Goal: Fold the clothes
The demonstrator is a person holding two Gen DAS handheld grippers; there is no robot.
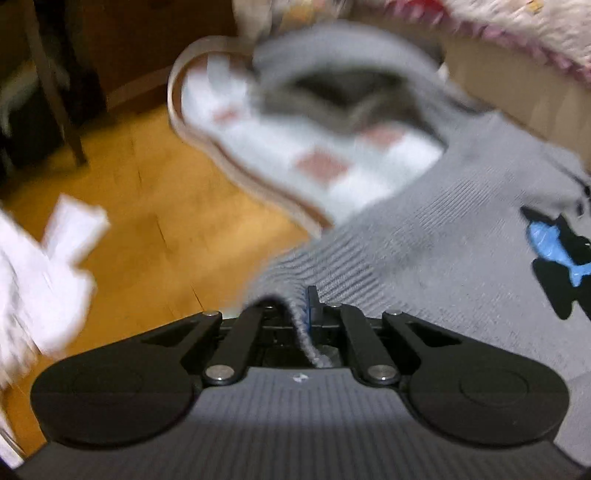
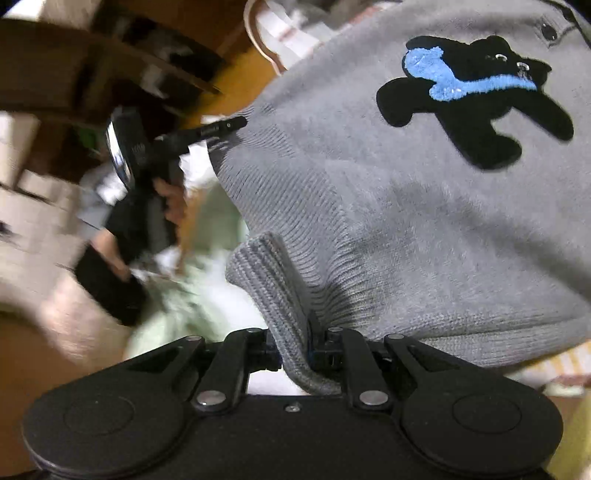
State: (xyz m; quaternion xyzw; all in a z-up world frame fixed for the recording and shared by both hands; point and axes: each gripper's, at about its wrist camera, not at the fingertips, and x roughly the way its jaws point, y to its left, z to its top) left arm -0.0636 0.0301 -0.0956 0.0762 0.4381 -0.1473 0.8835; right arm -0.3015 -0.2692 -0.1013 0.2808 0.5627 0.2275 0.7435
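A grey knit sweater (image 1: 443, 240) with a black bear patch holding a blue fish (image 1: 554, 254) hangs stretched between both grippers. My left gripper (image 1: 301, 317) is shut on its ribbed hem, which runs down between the jaws. In the right wrist view the same sweater (image 2: 424, 221) fills the right half, its bear patch (image 2: 476, 96) at top. My right gripper (image 2: 295, 350) is shut on another stretch of ribbed hem. The left gripper (image 2: 232, 123) shows at the sweater's left edge, held by a hand (image 2: 171, 201).
A white quilt with pink squares and a brown border (image 1: 295, 155) lies beyond the sweater over a wooden floor (image 1: 147, 229). A white cloth (image 1: 44, 280) blurs at the left. A fringed floral cover (image 1: 517, 33) sits top right. Pale green fabric (image 2: 192, 295) and dark furniture (image 2: 92, 74) lie below.
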